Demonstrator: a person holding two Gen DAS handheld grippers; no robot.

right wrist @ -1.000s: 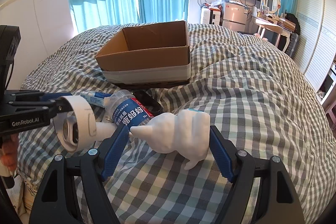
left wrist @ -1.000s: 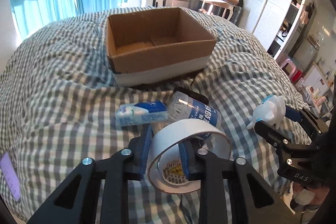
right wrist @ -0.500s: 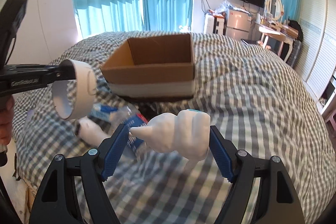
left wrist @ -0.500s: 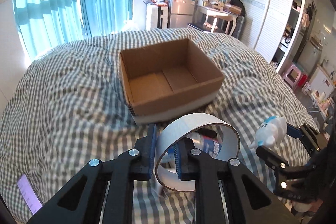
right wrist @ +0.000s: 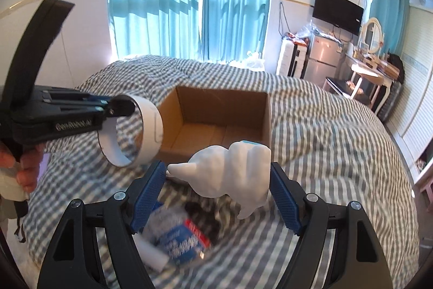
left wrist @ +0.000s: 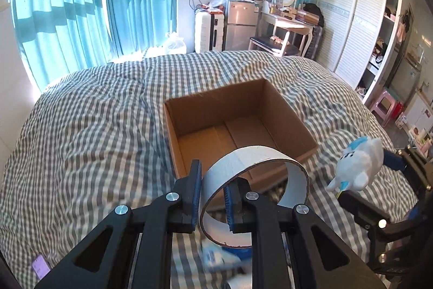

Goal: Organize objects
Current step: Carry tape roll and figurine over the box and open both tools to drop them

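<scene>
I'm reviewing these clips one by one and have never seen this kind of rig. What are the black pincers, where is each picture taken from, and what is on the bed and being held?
No robot here: a person holds a hand-operated two-finger gripper in each hand, with a fisheye camera on each looking along its fingers. In the left wrist view, the left gripper is shut on the wall of a white tape roll. In the right wrist view, the right gripper clamps a white plush toy; the person's hand shows at the left edge. On the checked duvet stands an empty cardboard box. Below the grippers lie a blurred labelled bottle and other small items.
</scene>
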